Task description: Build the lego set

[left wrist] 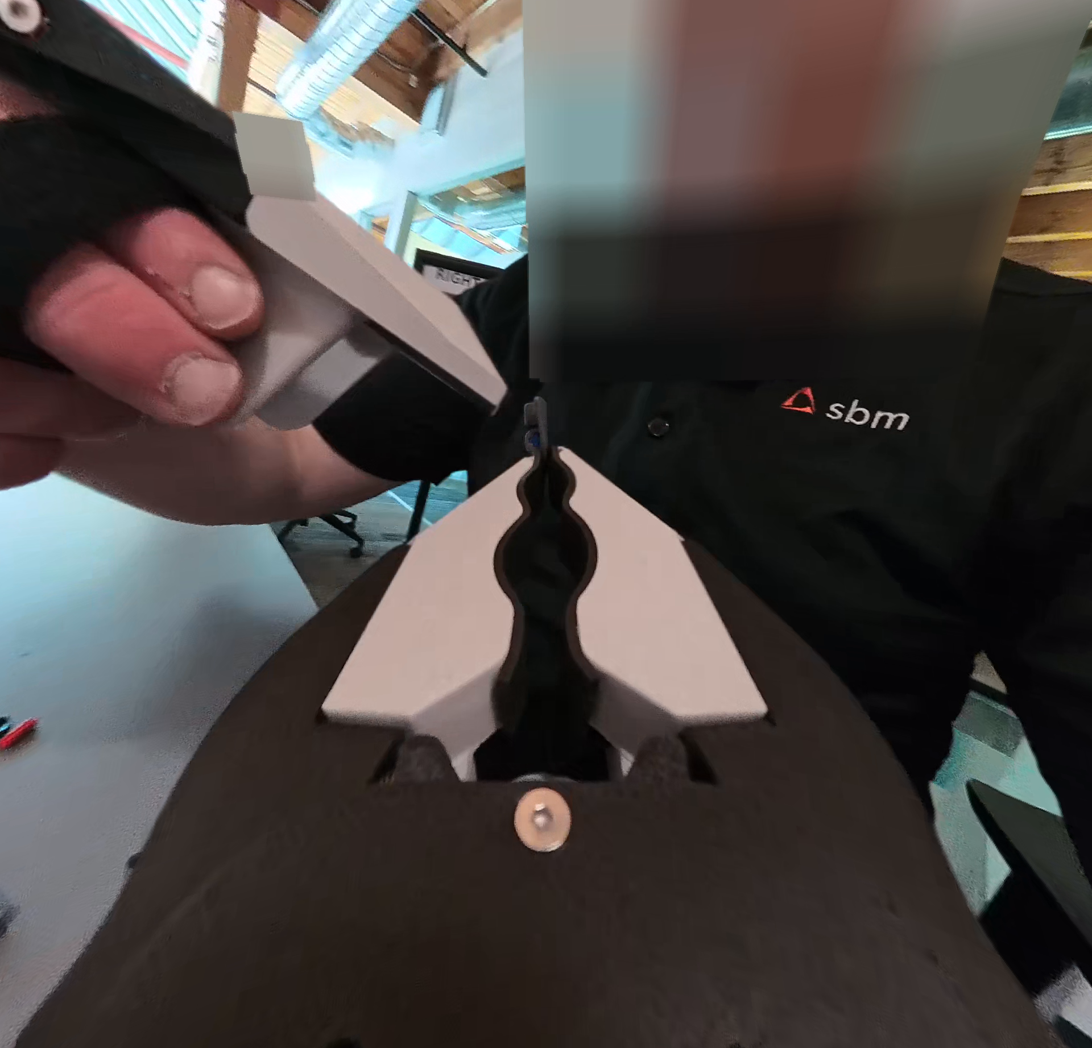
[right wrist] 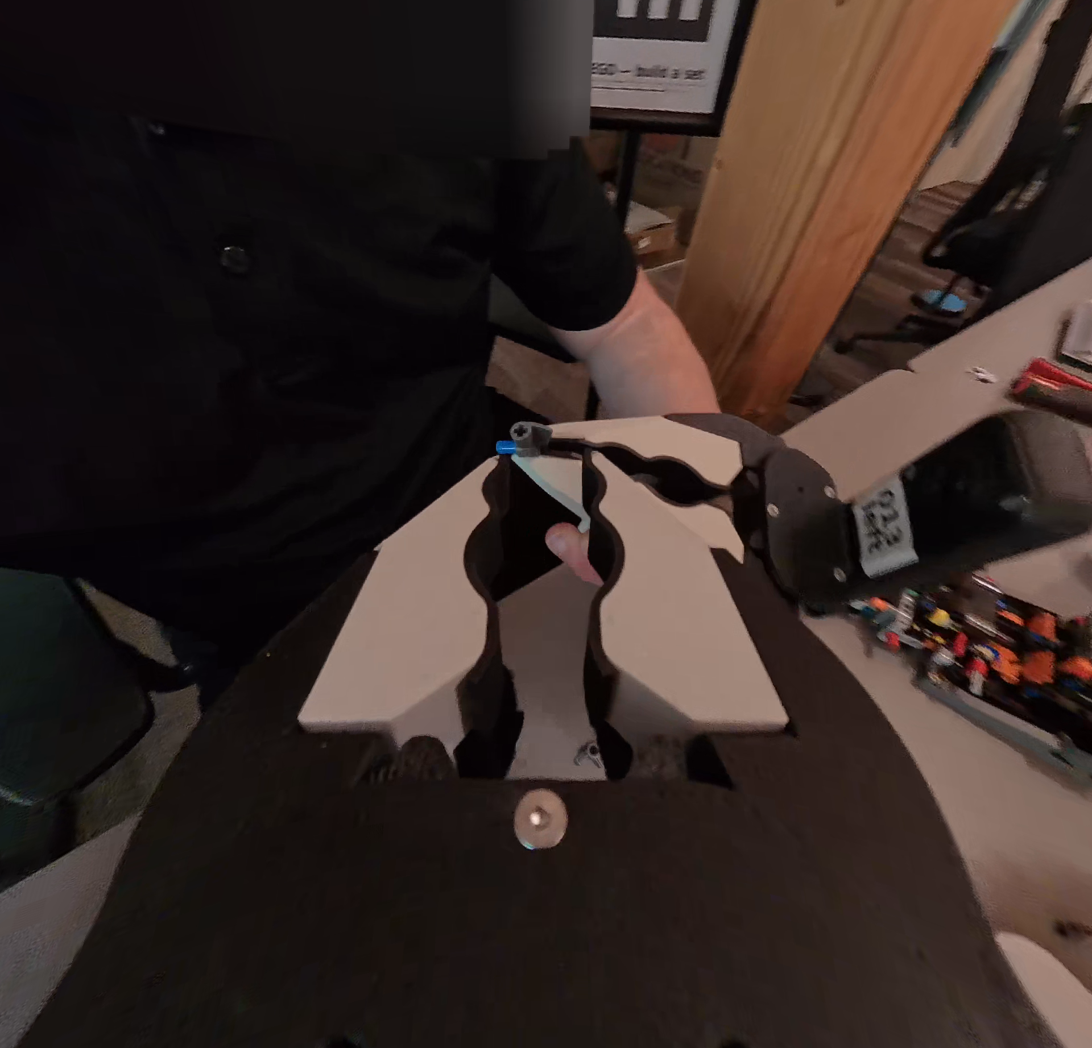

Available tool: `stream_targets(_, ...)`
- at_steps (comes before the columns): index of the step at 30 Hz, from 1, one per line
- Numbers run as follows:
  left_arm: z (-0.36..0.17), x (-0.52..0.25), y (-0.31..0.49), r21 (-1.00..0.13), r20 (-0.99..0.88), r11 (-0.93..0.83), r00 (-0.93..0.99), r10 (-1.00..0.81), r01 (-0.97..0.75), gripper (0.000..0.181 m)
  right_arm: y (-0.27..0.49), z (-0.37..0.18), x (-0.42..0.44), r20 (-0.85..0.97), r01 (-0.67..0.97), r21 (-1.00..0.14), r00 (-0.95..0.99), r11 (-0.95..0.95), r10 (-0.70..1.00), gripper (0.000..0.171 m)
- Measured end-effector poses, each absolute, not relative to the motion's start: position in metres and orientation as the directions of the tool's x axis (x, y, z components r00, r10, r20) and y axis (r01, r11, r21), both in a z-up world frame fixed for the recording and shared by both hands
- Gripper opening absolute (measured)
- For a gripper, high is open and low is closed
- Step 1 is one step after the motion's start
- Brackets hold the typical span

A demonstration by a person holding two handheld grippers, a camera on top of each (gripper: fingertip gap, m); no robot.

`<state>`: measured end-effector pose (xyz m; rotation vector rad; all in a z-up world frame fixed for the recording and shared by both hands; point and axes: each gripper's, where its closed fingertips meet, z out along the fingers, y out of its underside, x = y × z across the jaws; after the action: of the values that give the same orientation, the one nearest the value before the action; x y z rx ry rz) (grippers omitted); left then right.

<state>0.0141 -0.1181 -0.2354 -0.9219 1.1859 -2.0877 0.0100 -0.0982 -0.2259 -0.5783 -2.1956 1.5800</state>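
My left gripper (left wrist: 542, 455) is shut on a small grey lego connector (left wrist: 535, 414) with a blue pin in it, held up in the air in front of a person's black shirt. In the right wrist view the left gripper (right wrist: 546, 439) comes in from the right, with the grey connector (right wrist: 527, 436) and its blue pin (right wrist: 504, 446) sticking out to the left. My right gripper (right wrist: 543, 463) is open and empty, its tips just below the connector. In the left wrist view the right gripper's white fingers (left wrist: 378, 287) reach in from the upper left, close to the connector.
A grey tray (right wrist: 969, 718) of several mixed lego pieces stands on the white table (right wrist: 886, 842) at the right. A small grey piece (right wrist: 586, 754) lies on the table under my right gripper. A red object (right wrist: 1052, 381) lies farther back. A wooden post (right wrist: 827, 192) stands behind. Less than 4 cm separates the two grippers' tips.
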Motion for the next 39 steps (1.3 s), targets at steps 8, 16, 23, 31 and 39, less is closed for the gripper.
stream_targets(8, -0.236, 0.017, -0.120, -0.870, 0.295, -0.480, -0.665, -0.686, 0.108, 0.000, -0.116, -0.233, 0.011, 0.022, 0.104, -0.964, -0.886, 0.245, 0.463, 0.011)
stream_targets(16, -0.232, 0.019, -0.100, -0.834, 0.322, -0.530, -0.648, -0.691, 0.151, 0.000, -0.098, -0.230, 0.011, -0.053, 0.103, -0.992, -0.854, 0.068, 0.518, 0.010)
stream_targets(23, -0.232, 0.024, -0.057, -0.766, 0.413, -0.602, -0.546, -0.729, 0.225, 0.002, -0.058, -0.229, 0.014, -0.095, 0.048, -0.995, -0.758, -0.089, 0.646, 0.010)
stream_targets(31, -0.247, 0.031, 0.000, -0.796, 0.491, -0.513, -0.154, -0.858, 0.320, 0.019, -0.012, -0.221, 0.027, -0.135, -0.052, -0.976, -0.617, -0.212, 0.775, 0.010)
stream_targets(39, -0.246, 0.028, 0.027, -0.992, 0.071, -0.013, 0.466, -0.882, 0.126, 0.026, 0.019, -0.221, 0.027, -0.190, -0.024, -0.975, -0.435, -0.223, 0.880, 0.010)
